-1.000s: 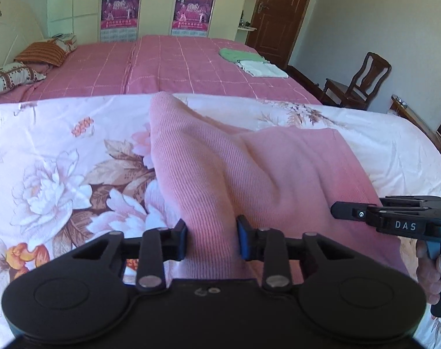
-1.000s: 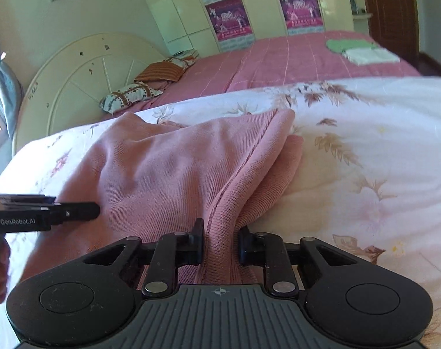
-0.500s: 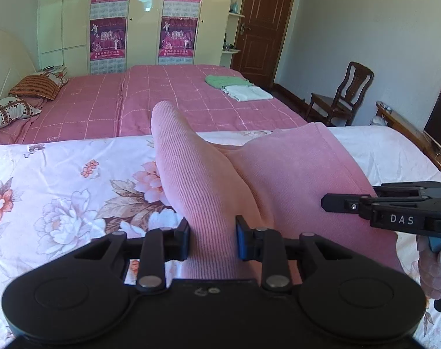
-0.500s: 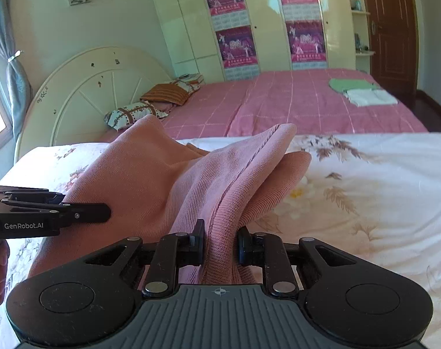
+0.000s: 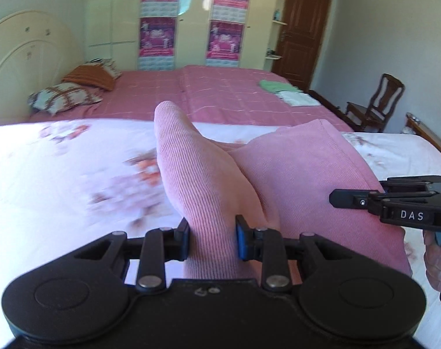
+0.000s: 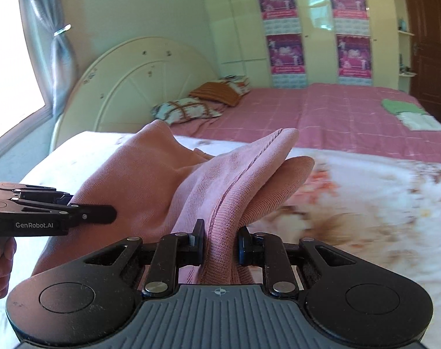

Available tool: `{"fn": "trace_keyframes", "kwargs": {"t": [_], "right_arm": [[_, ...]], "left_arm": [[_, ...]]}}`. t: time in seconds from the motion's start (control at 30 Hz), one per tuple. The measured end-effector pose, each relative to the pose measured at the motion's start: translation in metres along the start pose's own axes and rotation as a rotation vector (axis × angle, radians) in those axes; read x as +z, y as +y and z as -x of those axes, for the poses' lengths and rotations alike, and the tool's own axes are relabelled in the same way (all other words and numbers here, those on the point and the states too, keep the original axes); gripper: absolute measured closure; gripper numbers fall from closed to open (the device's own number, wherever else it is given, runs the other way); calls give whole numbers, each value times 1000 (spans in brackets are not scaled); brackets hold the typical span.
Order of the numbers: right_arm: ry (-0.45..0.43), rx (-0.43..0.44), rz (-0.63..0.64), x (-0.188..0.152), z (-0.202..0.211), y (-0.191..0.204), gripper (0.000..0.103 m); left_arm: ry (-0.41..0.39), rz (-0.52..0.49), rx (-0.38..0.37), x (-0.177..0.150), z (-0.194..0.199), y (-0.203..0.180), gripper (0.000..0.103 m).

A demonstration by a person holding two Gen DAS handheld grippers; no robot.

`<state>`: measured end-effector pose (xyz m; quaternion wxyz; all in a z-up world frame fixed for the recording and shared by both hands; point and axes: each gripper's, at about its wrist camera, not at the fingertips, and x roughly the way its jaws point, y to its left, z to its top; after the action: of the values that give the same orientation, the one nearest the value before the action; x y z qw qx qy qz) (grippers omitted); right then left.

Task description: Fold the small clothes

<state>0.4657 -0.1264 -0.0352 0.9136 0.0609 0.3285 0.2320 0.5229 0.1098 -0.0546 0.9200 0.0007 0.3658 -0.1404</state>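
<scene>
Up comes the pink knit garment (image 5: 301, 174), higher than a moment ago, and both wrist views have swung up to take in more of the far wall and wardrobe (image 6: 313, 29). Left gripper (image 5: 211, 240) has a thick ribbed fold of it pinched between its two fingers, the cloth rising from the jaws as a rounded ridge that peaks ahead of the camera. Right gripper (image 6: 220, 245) is clamped on the garment's other side, gripping a bunched edge with a stitched seam running up the middle of the fold. Between the two grips the fabric sags in a shallow hollow, held above the floral sheet (image 5: 60, 174), which smears with motion blur in both views. From the left wrist, the right gripper's black body shows at the right edge, marked DAS, with the person's fingers wrapped around its handle. From the right wrist, the left gripper comes in at the left edge, labelled GenRobot.AI, lying against the pink cloth. Beyond, a pink checked bedspread (image 6: 351, 110) carries a green folded cloth (image 6: 400, 106) and a white folded cloth (image 6: 421, 122) touching each other near its right side, and two patterned pillows (image 6: 188, 109) lie by the cream headboard (image 6: 139, 81). A wooden chair (image 5: 377, 104) stands by the right wall.
</scene>
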Motion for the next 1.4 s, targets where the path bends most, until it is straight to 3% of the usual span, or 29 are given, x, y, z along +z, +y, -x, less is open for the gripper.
{"fn": "trace_keyframes", "kwargs": {"t": [0.17, 0.33, 0.43, 0.47, 0.5, 0.63, 0.67, 0.7, 0.73, 0.8, 0.87, 0.9, 0.97, 1.1, 1.13, 1.23, 1.33, 1.4], "right_arm": [[49, 80, -9, -5, -62, 72, 83], [96, 84, -25, -18, -103, 107, 83], [148, 48, -82, -38, -115, 87, 83], [159, 45, -107, -43, -118, 81, 83], [163, 51, -140, -50, -120, 72, 83], [168, 77, -157, -48, -121, 62, 83], [167, 77, -165, -44, -119, 61, 79], [144, 47, -166, -39, -114, 60, 68], [77, -1, -149, -34, -100, 58, 65], [27, 2, -149, -20, -94, 56, 66], [19, 3, -148, -7, -104, 57, 66], [24, 10, -133, -2, -112, 60, 73], [55, 8, -75, 3, -127, 70, 78], [177, -94, 20, -7, -161, 71, 82], [168, -95, 22, -10, -162, 67, 82], [160, -113, 28, -7, -153, 70, 82], [100, -85, -1, -6, -112, 74, 81], [105, -53, -8, -16, -81, 78, 80]], "left_arm": [[37, 47, 48, -18, 18, 71, 75], [90, 87, 13, -43, -2, 104, 72], [48, 101, 24, -58, -13, 111, 51], [34, 93, 44, -62, -15, 114, 35], [23, 86, 58, -65, -15, 117, 26], [-5, 106, 4, -59, 2, 139, 32], [-35, 91, 3, -56, 10, 143, 38], [-61, 81, 2, -51, 16, 146, 47], [-76, 77, -8, -45, 17, 149, 50], [-93, 65, -49, -30, 10, 149, 60], [-98, 31, -70, -18, -3, 141, 60], [-83, 7, -69, -15, -12, 134, 59], [-10, -8, -66, -12, -36, 125, 59], [19, -44, -57, -21, -63, 113, 58], [15, -43, -49, -21, -63, 112, 58], [-19, -12, -68, -23, -39, 113, 58], [-60, 3, -52, -44, 1, 117, 58], [-61, 41, -31, -66, 26, 123, 58]]}}
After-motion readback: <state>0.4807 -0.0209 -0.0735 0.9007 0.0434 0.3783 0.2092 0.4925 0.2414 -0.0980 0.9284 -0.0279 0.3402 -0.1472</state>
